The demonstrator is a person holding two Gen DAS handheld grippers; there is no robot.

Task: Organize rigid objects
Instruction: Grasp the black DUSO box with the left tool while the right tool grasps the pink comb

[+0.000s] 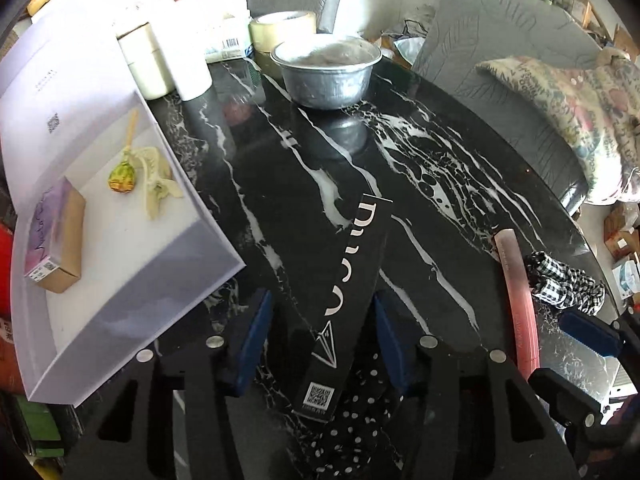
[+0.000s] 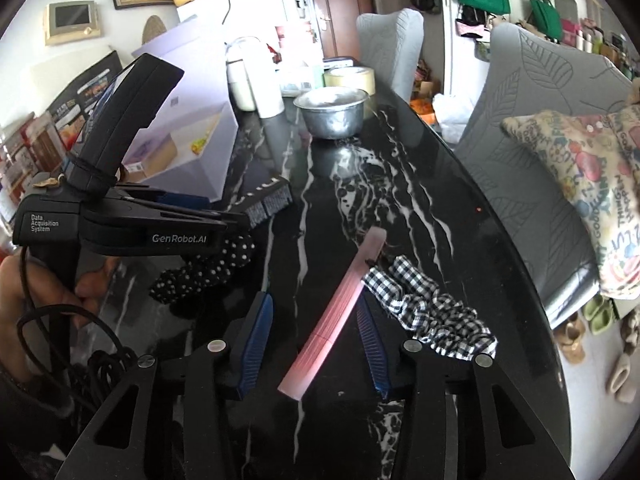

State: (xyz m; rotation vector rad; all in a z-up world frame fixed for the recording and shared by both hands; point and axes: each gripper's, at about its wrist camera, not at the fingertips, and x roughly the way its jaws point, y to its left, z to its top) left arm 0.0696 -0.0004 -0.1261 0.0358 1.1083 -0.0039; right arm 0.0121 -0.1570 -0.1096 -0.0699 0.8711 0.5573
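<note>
Left gripper (image 1: 320, 344) spread astride black box (image 1: 346, 304), right gripper (image 2: 316, 348) spread astride pink stick (image 2: 336, 312) (person's hand (image 2: 44, 284) right view only)

The bench (image 2: 420, 200) middle is left bare; passage is blocked by the bowl (image 2: 334, 114) ahead and the white box (image 1: 132, 280) at left.

Grey leaf-patterned chairs (image 2: 532, 128) flank a black marble table (image 2: 420, 208); brown door (image 2: 338, 8) behind.
</note>
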